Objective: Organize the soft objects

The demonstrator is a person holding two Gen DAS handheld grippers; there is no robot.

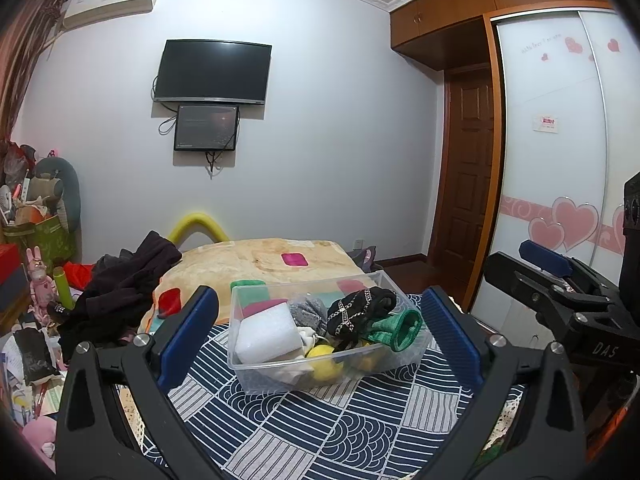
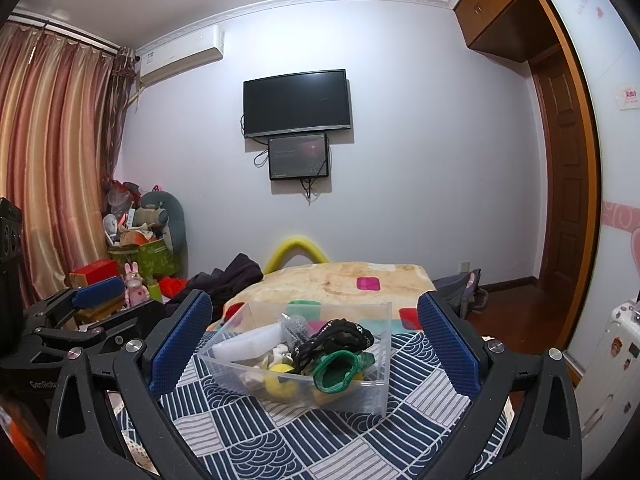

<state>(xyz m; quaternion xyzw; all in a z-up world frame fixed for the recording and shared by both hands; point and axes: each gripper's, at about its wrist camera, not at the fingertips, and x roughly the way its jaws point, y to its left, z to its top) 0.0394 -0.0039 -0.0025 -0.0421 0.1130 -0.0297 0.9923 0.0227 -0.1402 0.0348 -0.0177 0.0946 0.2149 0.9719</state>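
Observation:
A clear plastic bin (image 1: 256, 376) stands on a table with a navy and white patterned cloth (image 1: 320, 432). In it lie a white foam block (image 1: 266, 334), a grey fluffy piece (image 1: 308, 312), a black item with a chain (image 1: 360, 312), a green sock (image 1: 400, 328) and a yellow ball (image 1: 324, 362). My left gripper (image 1: 320, 332) is open and empty, its blue pads on either side of the bin, held back from it. My right gripper (image 2: 316, 336) is open and empty, also facing the bin (image 2: 372, 392). The green sock (image 2: 334, 372) lies nearest it.
A bed with a beige blanket (image 1: 272, 256) lies beyond the table, dark clothes (image 1: 120, 292) heaped at its left. Clutter and boxes (image 1: 32, 264) fill the left floor. A wardrobe (image 1: 560, 140) and a door (image 1: 468, 168) stand at right. The other gripper (image 1: 560, 296) shows at right.

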